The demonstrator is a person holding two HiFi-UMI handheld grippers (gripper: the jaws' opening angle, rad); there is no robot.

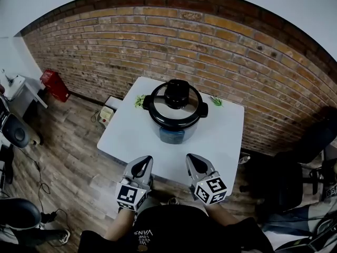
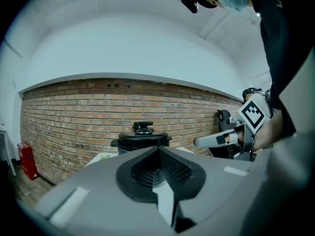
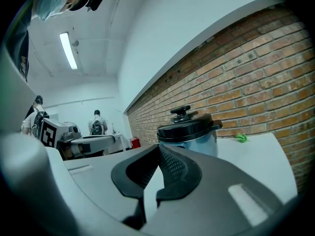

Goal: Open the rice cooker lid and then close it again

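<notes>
The rice cooker stands at the far middle of the small white table, its black lid down with a black knob on top. It also shows in the left gripper view, the rice cooker ahead, and in the right gripper view, the rice cooker ahead to the right. My left gripper and right gripper hover side by side over the table's near edge, well short of the cooker. Both are shut with nothing between their jaws, as the left gripper and right gripper show close up.
A brick wall runs behind the table. Small green sprigs lie on the table at the back right and back left. A black chair stands to the right, a red canister on the floor at left, cables on the wooden floor.
</notes>
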